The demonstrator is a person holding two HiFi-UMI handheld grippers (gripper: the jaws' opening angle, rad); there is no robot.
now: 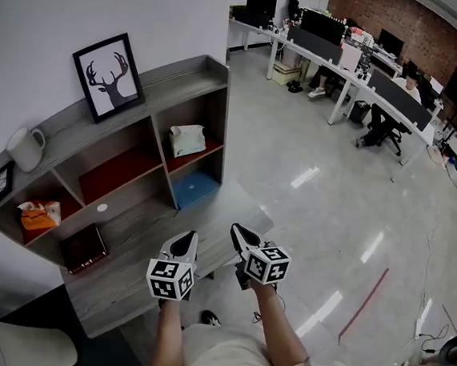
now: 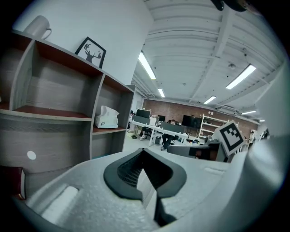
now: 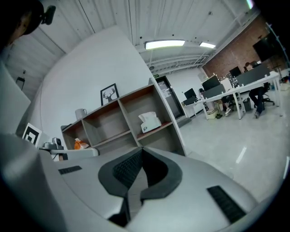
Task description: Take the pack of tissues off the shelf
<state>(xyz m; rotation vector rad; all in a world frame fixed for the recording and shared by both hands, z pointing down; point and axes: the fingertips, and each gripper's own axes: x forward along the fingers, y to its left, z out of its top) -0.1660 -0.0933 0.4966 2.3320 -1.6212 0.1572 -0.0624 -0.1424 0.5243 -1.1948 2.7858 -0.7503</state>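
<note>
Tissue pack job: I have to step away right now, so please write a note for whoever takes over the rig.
Left tool: shut, empty.
Right tool: shut, empty.
Tissue pack: white, on the shelf, in the upper right-hand compartment as the head view shows it, untouched. Both tools are short of the shelf and point toward it.
Done: nothing yet.
Left: reach in, open a tool, grip the pack, and take it off the shelf.
</note>
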